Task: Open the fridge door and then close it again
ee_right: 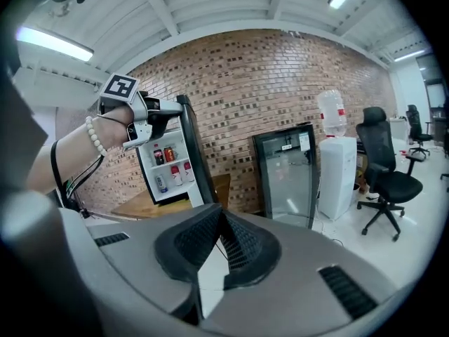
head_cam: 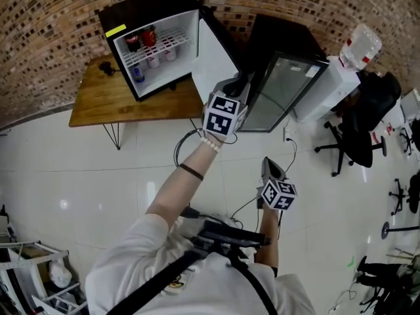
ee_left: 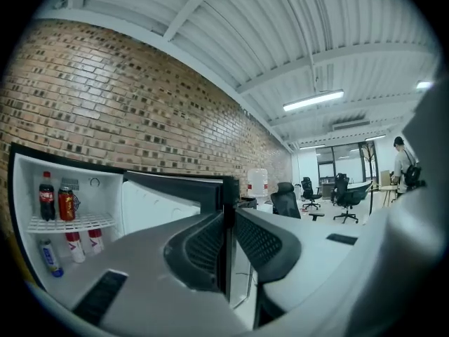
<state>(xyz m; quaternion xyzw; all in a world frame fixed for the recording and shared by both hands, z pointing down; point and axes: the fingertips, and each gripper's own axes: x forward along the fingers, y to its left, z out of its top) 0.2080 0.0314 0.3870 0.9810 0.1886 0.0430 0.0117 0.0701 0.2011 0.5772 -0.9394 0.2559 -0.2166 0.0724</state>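
**Fridge door open, left gripper on its free edge**

At the far left the fridge point(head_cam: 144, 5) sits on a wooden table point(head_cam: 105, 104) against the brick wall. Its cavity is exposed, with bottles and cans point(head_cam: 149, 48) on the wire shelf and below it. The fridge door point(head_cam: 213, 54) is swung out to the right on its hinge, with its white inner face showing. The opening half of the task therefore looks done, and the closing half remains.

The left gripper point(ee_left: 228, 220) reaches level to the door's outer edge, near the top corner. Its jaws are narrow. Its own view shows the door's dark edge running between the pads, which appear to pinch it. Holding the door there, farthest from the hinge, likely gives the most leverage and lets the arm steer the swing either way.

To the right and nearer the person, the right gripper point(ee_right: 222, 220) hangs over the white floor, tilted a little downward. Its jaws are pressed together on nothing. It seems to be held aside to keep out of the door's arc.

Further right stand a glass-door cooler point(head_cam: 279, 90), a water dispenser point(head_cam: 328, 87) and an office chair point(head_cam: 361, 123). The cooler is close behind the open door, so the door probably has little room to swing wider.
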